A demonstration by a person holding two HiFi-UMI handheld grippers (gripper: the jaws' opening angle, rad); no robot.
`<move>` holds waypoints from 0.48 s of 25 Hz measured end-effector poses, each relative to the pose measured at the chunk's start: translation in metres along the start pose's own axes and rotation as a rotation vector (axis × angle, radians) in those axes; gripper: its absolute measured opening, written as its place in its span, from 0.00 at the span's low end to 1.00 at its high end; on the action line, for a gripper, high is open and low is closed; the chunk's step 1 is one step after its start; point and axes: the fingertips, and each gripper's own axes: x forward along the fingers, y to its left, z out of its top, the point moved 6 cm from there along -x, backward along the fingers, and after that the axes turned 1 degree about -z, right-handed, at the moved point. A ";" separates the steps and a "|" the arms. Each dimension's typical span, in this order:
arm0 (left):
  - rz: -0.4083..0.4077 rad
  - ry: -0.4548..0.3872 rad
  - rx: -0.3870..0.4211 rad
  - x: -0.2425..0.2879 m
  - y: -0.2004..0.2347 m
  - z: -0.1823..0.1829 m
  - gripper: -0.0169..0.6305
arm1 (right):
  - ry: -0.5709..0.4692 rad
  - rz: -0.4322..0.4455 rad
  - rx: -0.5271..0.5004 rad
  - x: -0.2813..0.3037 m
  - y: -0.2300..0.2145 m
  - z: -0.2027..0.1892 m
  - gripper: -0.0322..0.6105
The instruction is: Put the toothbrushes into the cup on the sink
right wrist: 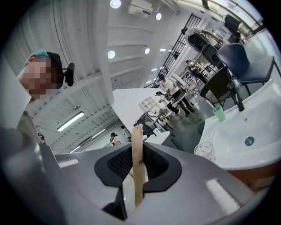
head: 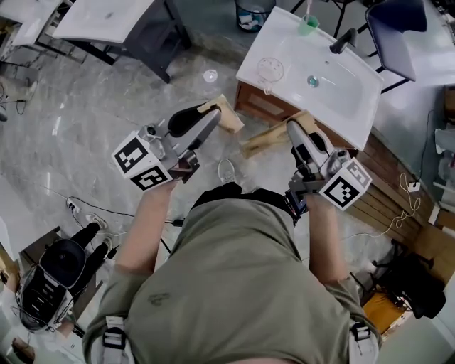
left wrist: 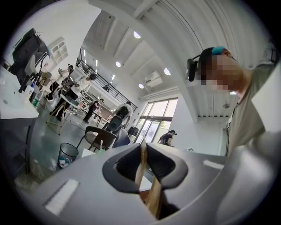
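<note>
Each gripper holds a light wooden toothbrush. In the head view my left gripper (head: 208, 119) is shut on one toothbrush (head: 226, 114), its end poking out toward the sink. My right gripper (head: 294, 129) is shut on the other toothbrush (head: 270, 137), which points left. The left gripper view shows that gripper (left wrist: 145, 151) pinching the wooden handle (left wrist: 141, 165). In the right gripper view the gripper (right wrist: 137, 154) clamps an upright handle (right wrist: 137, 149). A clear cup (head: 270, 70) (right wrist: 204, 150) stands on the white sink (head: 355, 85) at its near left corner, ahead of both grippers.
A green cup (head: 308, 25) and a black faucet (head: 343, 40) sit at the sink's far edge. Behind the sink stands a dark chair (head: 394, 28), and a wastebasket (head: 250, 14) is further left. Another white basin (head: 106, 18) is far left; black equipment (head: 60, 274) and cables lie on the floor.
</note>
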 end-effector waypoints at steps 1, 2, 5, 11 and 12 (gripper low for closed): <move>-0.001 -0.002 0.000 0.000 0.001 0.001 0.10 | 0.000 -0.002 0.001 0.001 0.000 0.000 0.15; -0.003 -0.002 0.001 0.000 0.001 0.001 0.10 | 0.000 -0.004 0.003 0.001 -0.001 -0.001 0.15; -0.002 0.001 0.000 -0.001 0.002 -0.001 0.10 | 0.000 -0.005 0.000 0.002 -0.002 -0.001 0.15; 0.002 -0.005 -0.004 -0.001 0.003 -0.001 0.10 | 0.004 -0.005 -0.004 0.002 -0.001 0.000 0.15; 0.001 -0.005 -0.005 -0.001 0.003 -0.001 0.10 | 0.005 -0.005 -0.004 0.003 0.000 0.000 0.15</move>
